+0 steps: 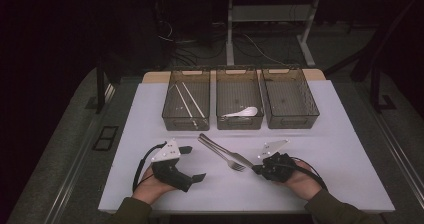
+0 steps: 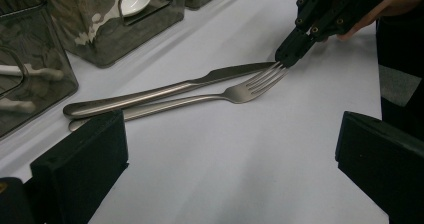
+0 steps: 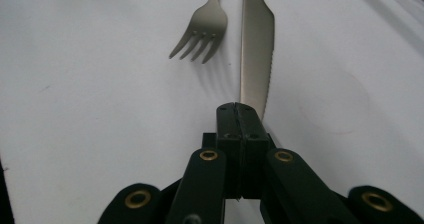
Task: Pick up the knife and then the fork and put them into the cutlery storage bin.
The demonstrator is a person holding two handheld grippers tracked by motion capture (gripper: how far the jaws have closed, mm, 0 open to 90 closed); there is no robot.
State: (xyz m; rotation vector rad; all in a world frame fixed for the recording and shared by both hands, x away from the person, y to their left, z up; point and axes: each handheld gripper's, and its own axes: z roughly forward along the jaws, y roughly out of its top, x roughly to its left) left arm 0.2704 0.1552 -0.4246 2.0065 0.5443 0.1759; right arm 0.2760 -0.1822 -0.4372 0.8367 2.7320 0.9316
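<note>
We see a white table [image 1: 150,109] — on it lie a knife [image 1: 220,146], a fork [image 1: 227,160] and three clear bins [image 1: 240,104] in a row.

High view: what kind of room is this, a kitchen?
More likely a lab or test workshop than a kitchen: loose cables trail on the floor under a desk frame, and three sorting bins sit on a plain white table beside a knife and fork.

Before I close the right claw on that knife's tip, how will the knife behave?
The knife looks like solid polished metal, so probably stiff and slippery. It lies flat on the table, so a tip pinch may pivot it. It rests beside the fork, which may shift too.
</note>
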